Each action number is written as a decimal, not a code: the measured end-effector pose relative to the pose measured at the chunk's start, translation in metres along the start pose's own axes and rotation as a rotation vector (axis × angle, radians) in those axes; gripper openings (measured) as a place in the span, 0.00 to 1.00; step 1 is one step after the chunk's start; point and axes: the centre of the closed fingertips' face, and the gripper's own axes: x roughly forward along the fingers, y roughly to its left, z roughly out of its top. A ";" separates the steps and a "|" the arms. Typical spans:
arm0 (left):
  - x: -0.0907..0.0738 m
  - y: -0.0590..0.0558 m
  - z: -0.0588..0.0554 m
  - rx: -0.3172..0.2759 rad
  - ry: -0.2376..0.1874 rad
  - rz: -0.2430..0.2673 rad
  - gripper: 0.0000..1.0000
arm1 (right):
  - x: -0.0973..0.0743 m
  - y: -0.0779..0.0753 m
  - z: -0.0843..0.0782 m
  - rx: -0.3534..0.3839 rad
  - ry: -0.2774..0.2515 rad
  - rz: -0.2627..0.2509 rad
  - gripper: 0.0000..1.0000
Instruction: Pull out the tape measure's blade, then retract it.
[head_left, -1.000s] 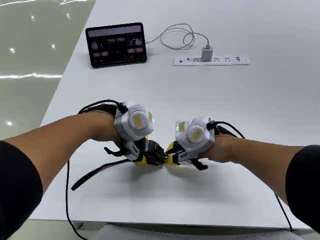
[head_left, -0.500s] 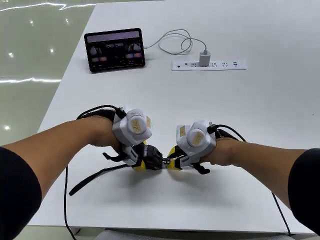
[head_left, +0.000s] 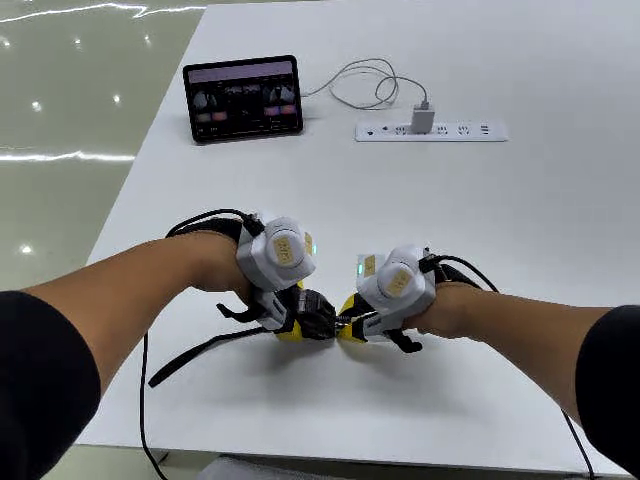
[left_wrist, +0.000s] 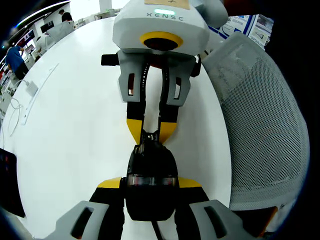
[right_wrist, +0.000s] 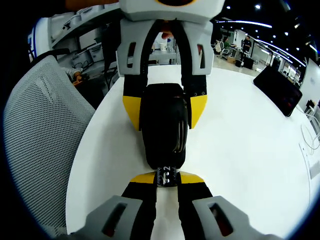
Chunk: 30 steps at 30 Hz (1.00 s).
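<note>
Head view, right gripper (head_left: 345, 328) level, pinching blade (right_wrist: 166, 176)

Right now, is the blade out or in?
Almost fully in. A short stub of blade runs from the case to the right gripper, shut on its tip; the left gripper clamps the case.

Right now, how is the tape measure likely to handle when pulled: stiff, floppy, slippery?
The blade is a thin printed strip, barely out, so it will probably flex and could slip from the narrow pinch of the right tool. The tape measure case looks rounded and glossy, so it may twist in the left tool.
</note>
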 end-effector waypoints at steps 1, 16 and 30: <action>0.000 0.000 0.000 0.000 -0.001 0.000 0.35 | 0.000 0.000 0.000 0.005 0.000 0.002 0.11; -0.001 0.000 0.001 -0.013 -0.011 0.010 0.35 | -0.005 0.000 -0.006 0.006 0.006 0.000 0.10; -0.001 0.000 0.001 -0.018 -0.017 0.009 0.35 | -0.008 0.000 -0.011 0.006 0.016 -0.007 0.10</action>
